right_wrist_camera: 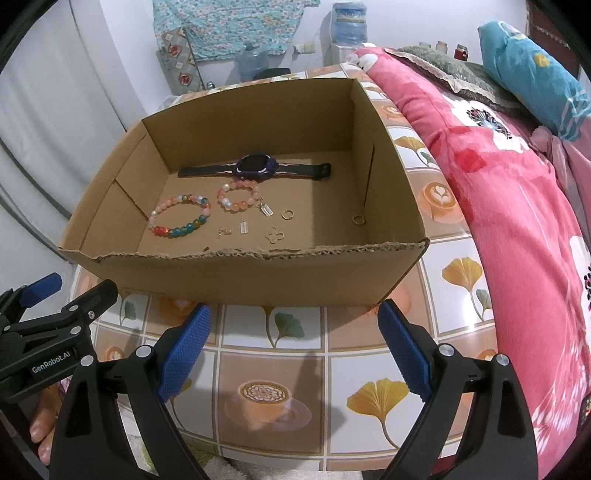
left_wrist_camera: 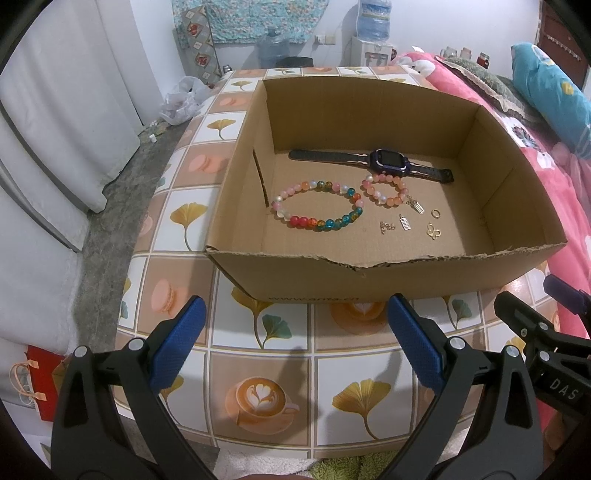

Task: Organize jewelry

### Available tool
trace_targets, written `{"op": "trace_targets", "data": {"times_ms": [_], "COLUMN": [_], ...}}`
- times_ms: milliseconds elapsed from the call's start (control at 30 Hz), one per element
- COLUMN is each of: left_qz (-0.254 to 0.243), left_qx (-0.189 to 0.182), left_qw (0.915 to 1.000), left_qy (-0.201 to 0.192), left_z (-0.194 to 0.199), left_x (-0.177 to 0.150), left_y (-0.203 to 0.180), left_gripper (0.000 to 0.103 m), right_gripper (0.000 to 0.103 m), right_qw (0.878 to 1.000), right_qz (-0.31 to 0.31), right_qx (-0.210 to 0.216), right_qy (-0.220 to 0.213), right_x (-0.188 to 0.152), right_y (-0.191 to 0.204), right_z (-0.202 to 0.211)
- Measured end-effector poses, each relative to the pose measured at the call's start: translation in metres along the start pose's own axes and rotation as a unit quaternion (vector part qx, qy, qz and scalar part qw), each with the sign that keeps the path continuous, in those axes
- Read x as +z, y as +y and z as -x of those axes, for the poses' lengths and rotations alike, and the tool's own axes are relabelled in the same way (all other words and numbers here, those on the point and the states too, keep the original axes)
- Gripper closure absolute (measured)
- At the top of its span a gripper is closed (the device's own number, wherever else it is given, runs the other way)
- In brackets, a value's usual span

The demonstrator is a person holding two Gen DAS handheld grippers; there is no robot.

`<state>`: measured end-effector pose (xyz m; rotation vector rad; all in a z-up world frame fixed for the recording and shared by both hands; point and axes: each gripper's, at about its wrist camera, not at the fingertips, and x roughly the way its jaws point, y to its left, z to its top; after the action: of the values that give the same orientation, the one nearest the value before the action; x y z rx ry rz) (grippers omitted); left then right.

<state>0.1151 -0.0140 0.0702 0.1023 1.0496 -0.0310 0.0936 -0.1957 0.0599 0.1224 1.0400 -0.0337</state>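
Both grippers, left point(left_wrist_camera: 295, 332) and right point(right_wrist_camera: 295, 339), hung released and empty over the tiled table point(left_wrist_camera: 325, 369), near the cardboard box point(left_wrist_camera: 369, 266). Its torn near wall stood between them and the jewelry inside: a watch point(left_wrist_camera: 388, 160) at the far end, two bead bracelets point(left_wrist_camera: 317, 206), small gold charms point(left_wrist_camera: 434, 230). A pink blanket point(right_wrist_camera: 517, 221) lay right.

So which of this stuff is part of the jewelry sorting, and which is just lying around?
Part of the job:
cardboard box
watch
big bead bracelet
small bead bracelet
gold ring
butterfly charm
left gripper and right gripper, both open

Just lying about:
pink blanket
water bottles
plastic bag
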Motion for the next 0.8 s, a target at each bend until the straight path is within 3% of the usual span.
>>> {"op": "trace_targets", "data": {"times_ms": [800], "left_qz": [0.001], "left_qx": [-0.002], "left_qw": [1.0], "left_qy": [-0.001], "left_z": [0.0015], "left_x": [0.0011], "left_y": [0.0004], "left_gripper": [0.008], "right_gripper": [0.014], "right_qw": [1.0], "right_qz": [0.003], "right_qx": [0.001], "right_qy": [0.002], "right_x": [0.0021], "right_y": [-0.0008], "right_z": [0.0016]}}
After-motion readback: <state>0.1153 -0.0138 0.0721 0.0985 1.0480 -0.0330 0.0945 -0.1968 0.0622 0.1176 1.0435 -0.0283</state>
